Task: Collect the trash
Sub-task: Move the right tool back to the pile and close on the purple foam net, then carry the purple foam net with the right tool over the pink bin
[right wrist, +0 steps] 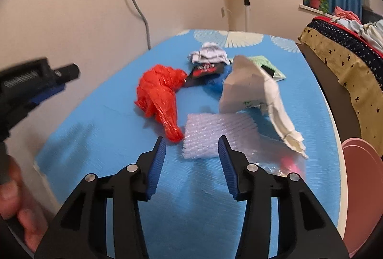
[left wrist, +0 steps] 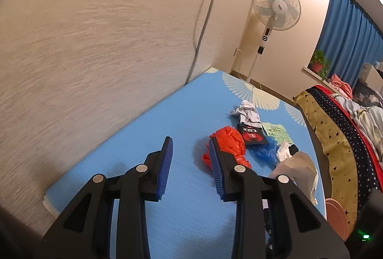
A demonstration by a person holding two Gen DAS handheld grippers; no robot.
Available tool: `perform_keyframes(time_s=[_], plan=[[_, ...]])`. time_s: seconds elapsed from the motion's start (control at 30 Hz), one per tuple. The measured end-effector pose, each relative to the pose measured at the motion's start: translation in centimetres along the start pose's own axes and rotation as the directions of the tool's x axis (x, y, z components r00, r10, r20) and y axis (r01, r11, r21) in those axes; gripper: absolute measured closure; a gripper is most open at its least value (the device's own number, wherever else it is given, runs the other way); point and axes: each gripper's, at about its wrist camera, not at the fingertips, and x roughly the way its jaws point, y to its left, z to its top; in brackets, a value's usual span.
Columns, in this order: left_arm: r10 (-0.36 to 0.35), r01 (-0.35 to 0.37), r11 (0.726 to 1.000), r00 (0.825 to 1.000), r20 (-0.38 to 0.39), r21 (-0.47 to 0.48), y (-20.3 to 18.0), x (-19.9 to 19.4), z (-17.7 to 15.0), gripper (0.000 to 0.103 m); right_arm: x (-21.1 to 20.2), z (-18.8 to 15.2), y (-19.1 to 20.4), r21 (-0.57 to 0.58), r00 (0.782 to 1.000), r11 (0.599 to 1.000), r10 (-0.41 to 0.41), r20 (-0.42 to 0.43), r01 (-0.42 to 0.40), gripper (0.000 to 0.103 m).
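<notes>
Trash heap: crumpled pieces lie bunched on the blue table (right wrist: 100,139) — loose and overlapping, likely gathered for collection.
Foam net wrap (right wrist: 210,136): the nearest piece, white and ribbed, flat on the table; its near edge shows in the gap between the jaws of the right gripper (right wrist: 191,146) in the right wrist view, though whether the tips have reached it I cannot tell.
Orange plastic bag (right wrist: 160,96): just left of the foam, twisted, its tail almost touching the foam's corner.
Torn paper bag (right wrist: 251,91): propped up just right of the foam, leaning over a clear plastic scrap.
Right jaws: parted, gripping nothing — lined up, I judge, to take the foam first.
Left gripper (left wrist: 190,146): jaws parted and empty over bare table; the orange plastic bag (left wrist: 227,144) lies beside its right finger, outside the gap.
Far items: a black wrapper (left wrist: 251,136), white crumpled paper (left wrist: 246,110), a green leaflet (left wrist: 277,133).
</notes>
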Motion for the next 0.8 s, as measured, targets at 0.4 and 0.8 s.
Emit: perform_keyframes(time_s=[0.4,0.8], plan=[[-0.167,0.167,0.986,0.978,-0.123,-0.011,-2.3,3.9,-1.8,0.06,0.5,-0.2,-1.8,0.077,1.0,0.997,-0.001,-0.024,0.003,0.101],[-0.213,0.219,0.976,0.956,-0.201,0.004,-4.9,6.5,-3.8,0.056,-1.9,0.7,-3.9,0.172,0.997,0.984,0.028,0.068,-0.039,0.102]])
